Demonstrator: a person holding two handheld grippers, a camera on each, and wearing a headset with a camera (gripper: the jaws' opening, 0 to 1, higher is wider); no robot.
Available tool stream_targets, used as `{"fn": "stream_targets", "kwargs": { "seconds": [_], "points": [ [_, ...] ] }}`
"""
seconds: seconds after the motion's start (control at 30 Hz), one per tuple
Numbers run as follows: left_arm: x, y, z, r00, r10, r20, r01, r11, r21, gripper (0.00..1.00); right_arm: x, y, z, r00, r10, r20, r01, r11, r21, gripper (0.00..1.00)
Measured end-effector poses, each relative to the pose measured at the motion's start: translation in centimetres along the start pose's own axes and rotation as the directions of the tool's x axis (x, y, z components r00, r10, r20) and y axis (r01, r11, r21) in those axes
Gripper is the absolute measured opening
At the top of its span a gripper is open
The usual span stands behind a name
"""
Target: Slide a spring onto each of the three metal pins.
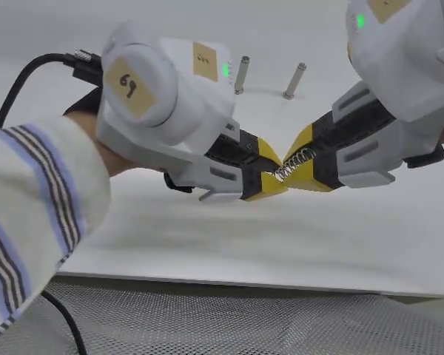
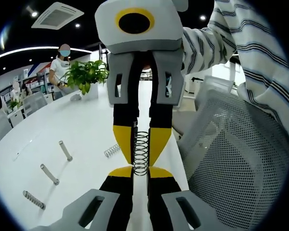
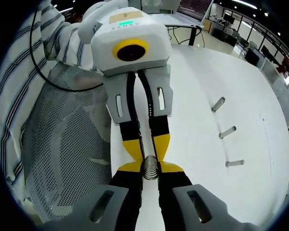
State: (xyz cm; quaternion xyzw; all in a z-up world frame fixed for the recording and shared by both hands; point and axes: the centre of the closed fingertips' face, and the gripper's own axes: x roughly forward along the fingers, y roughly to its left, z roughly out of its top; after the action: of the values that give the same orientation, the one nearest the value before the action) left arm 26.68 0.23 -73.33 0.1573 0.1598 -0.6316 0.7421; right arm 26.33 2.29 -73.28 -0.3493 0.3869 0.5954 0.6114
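Now | L tongs (image 2: pixel 140 172), R tongs (image 3: pixel 151 167) both nip spring (image 1: pixel 296 163) | pins (image 1: pixel 242 74) (image 1: pixel 294 80) stand behind

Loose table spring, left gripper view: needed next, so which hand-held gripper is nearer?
Right. The loose spring lies beside the right hand-held gripper; the left hand-held gripper is farther back.

Head view: above the near edge of the counter (image 1: pixel 222 251), looking down and forward, close over the work. Left gripper view faces the right tool (image 2: pixel 141 144) head-on; right gripper view faces back at the left tool (image 3: pixel 148 151) (nose to nose, very close). All three share the spring (image 1: pixel 294 163).
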Motion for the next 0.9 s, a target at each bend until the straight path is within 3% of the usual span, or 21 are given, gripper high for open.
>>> {"fn": "stream_targets", "kwargs": {
  "seconds": [0.17,0.33,0.6,0.7,0.9],
  "points": [
    [-0.3,0.0,-0.1,1.0,-0.005,0.002,0.005,1.0,-0.02,0.03,0.0,0.0,0.3,1.0,-0.006,0.008,0.005,1.0,0.03,0.08],
    [-0.8,0.7,-0.1,0.9998,0.018,0.004,-0.018,1.0,-0.018,0.03,0.1,-0.4,0.9,0.9988,-0.041,0.026,0.041,0.999,-0.008,0.08],
    [-1.2,0.5,-0.1,1.0,0.006,0.004,-0.006,1.0,-0.025,0.05,0.1,-0.2,1.1,0.9996,-0.027,0.012,0.027,0.999,0.034,0.08],
    [-1.2,0.2,0.0,0.9998,-0.008,0.019,0.009,0.999,-0.039,0.09,0.2,-0.3,1.1,0.9997,-0.023,0.009,0.022,0.999,0.04,0.08],
    [-1.4,0.2,-0.6,0.9998,-0.016,0.006,0.017,0.998,-0.053,0.16,0.3,-0.4,1.2,0.9997,-0.023,0.005,0.023,0.999,0.048,0.08]
  ]
}}
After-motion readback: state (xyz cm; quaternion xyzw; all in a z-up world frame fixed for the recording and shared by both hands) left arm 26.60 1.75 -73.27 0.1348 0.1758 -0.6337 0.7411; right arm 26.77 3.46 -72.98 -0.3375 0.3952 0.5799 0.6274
